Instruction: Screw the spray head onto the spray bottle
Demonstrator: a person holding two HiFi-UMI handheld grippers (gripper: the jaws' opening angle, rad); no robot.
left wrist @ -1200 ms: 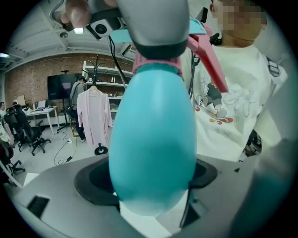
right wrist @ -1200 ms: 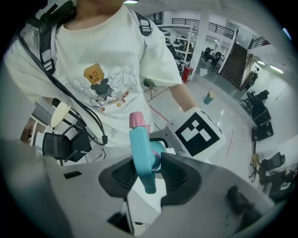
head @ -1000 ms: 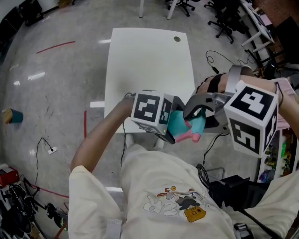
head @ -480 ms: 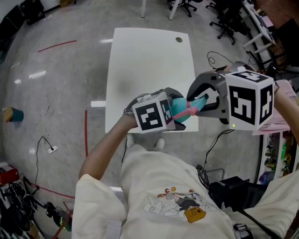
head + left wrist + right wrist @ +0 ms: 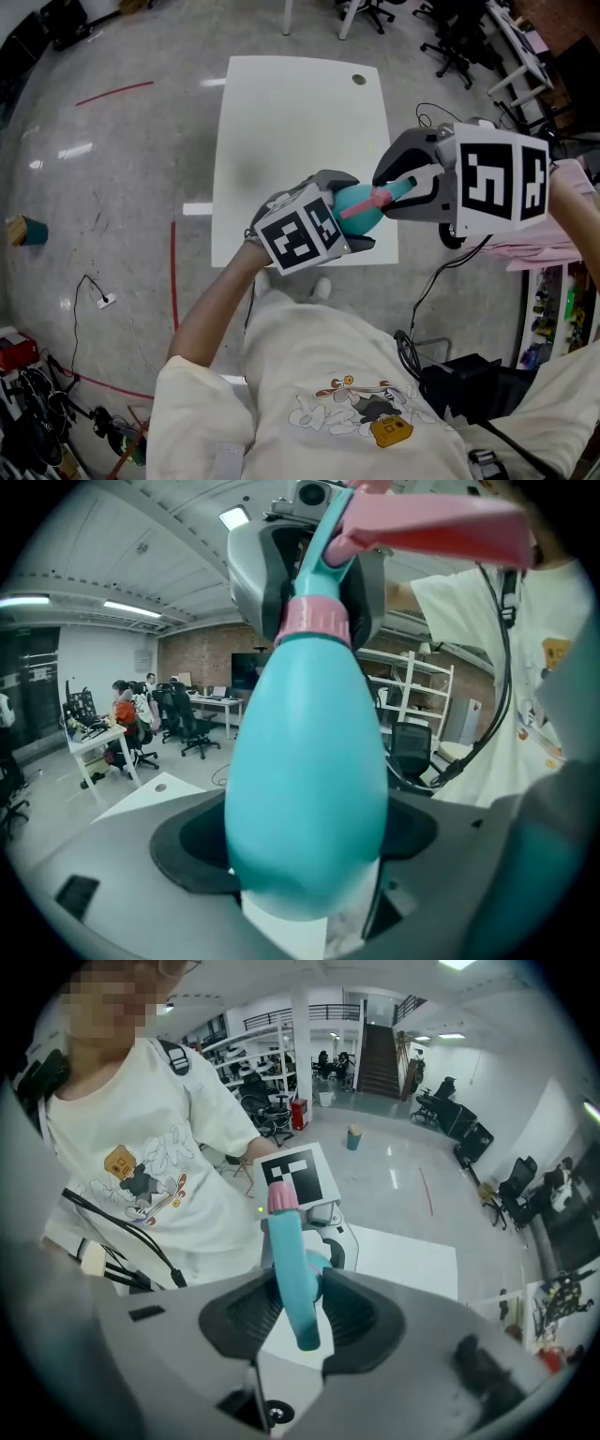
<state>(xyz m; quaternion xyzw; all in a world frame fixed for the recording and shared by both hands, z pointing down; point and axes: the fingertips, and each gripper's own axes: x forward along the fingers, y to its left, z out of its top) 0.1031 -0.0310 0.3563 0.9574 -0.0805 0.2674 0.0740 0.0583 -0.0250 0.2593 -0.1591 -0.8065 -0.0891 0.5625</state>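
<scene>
The left claw (image 5: 309, 874) stands wide apart, its pads pressed on the fat body of the teal bottle (image 5: 305, 789), which sticks out straight ahead of it. The right claw (image 5: 300, 1312) is drawn in to a narrow gap and pinches the spray head (image 5: 289, 1251) between its pads. The head sits on the bottle's neck at a pink collar (image 5: 312, 622), between the two claws, with the near edge of the white table (image 5: 300, 122) below them.

Grey glossy floor (image 5: 112, 169); white table (image 5: 291, 122) at twelve o'clock, black chairs (image 5: 450, 37) at one, red line (image 5: 172, 272) at nine. Brick wall (image 5: 197, 658), ceiling strip lights (image 5: 131, 607).
</scene>
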